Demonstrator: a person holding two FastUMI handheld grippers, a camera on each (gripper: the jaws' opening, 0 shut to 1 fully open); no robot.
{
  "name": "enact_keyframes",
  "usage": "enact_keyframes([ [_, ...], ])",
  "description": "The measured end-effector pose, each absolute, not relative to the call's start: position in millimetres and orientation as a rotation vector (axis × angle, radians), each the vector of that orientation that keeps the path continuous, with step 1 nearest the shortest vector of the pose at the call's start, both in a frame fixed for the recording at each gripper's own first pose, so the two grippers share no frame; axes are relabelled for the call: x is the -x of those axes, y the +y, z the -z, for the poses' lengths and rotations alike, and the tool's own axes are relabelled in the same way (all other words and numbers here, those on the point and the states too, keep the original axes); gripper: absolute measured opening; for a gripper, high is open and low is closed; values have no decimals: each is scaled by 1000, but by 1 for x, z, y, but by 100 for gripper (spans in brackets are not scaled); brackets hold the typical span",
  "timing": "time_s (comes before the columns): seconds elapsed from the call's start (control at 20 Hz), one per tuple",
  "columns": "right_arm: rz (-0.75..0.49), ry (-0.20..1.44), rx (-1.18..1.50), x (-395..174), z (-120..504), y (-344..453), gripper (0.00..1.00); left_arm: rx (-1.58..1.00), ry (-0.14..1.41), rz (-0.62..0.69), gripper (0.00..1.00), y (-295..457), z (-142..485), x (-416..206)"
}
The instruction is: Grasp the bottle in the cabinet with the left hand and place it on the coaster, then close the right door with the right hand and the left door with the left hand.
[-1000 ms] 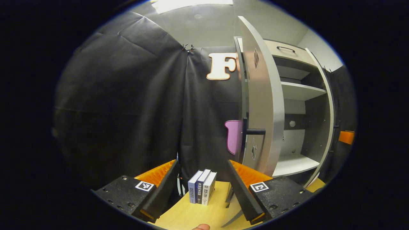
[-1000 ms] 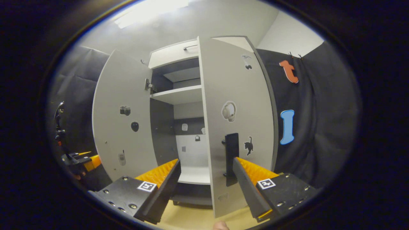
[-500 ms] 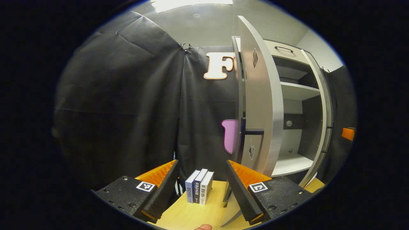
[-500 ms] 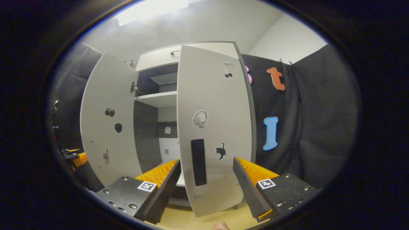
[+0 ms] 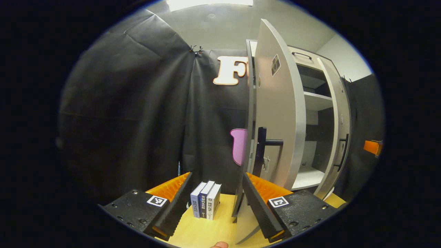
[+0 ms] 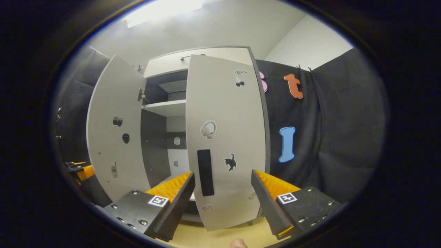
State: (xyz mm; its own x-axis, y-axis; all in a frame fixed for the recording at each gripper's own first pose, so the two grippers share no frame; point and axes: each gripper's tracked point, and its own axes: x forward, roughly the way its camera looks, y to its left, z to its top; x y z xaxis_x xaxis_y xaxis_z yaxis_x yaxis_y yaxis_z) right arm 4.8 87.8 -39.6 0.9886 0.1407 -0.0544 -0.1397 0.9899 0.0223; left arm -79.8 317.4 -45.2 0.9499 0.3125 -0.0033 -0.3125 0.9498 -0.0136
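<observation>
Two cabinet doors ajar, both grippers empty

Left gripper view: the left gripper (image 5: pixel 217 210) was held low over the counter (image 5: pixel 213 232), its fingers (image 5: pixel 256 206) spread apart with nothing between them. Three books (image 5: pixel 205 200) stood upright on the counter, seen between the fingers. The left door (image 5: pixel 279 117) stood edge-on just beyond the right-hand finger, its dark handle (image 5: pixel 263 150) facing the camera. Past it, the cabinet (image 5: pixel 311 103) showed bare shelves, and the right door (image 5: pixel 339 131) stood partly shut.

Right gripper view: the right gripper (image 6: pixel 222 206) had its fingers (image 6: pixel 265 203) apart, gripping nothing, just short of the right door (image 6: pixel 227 137), whose handle (image 6: pixel 205 172) lay between them. The left door (image 6: pixel 115 131) stood wide open. The left gripper (image 6: pixel 81 170) showed at the far left edge. Bottle and coaster could not be located.
</observation>
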Motion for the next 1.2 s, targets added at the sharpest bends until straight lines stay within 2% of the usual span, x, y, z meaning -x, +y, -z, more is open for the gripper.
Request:
enact_keyframes([
  [0.25,-133,54,-15,-2,38,84,99,32,9,-234,91,287,48,72],
  [0.3,-127,52,-17,0,37,83,94,38,11,-221,91,282,48,71],
  [0.35,-122,50,-17,2,35,80,99,40,12,-207,92,276,49,69],
  [0.4,-115,49,-14,4,35,77,99,43,13,-193,92,271,49,66],
  [0.45,-108,48,-11,5,34,74,94,43,15,-180,92,266,49,65],
  [0.5,-100,49,-10,6,34,71,99,44,16,-168,92,261,49,63],
  [1.2,-44,52,1,21,33,45,99,72,-10,-21,92,199,42,37],
])
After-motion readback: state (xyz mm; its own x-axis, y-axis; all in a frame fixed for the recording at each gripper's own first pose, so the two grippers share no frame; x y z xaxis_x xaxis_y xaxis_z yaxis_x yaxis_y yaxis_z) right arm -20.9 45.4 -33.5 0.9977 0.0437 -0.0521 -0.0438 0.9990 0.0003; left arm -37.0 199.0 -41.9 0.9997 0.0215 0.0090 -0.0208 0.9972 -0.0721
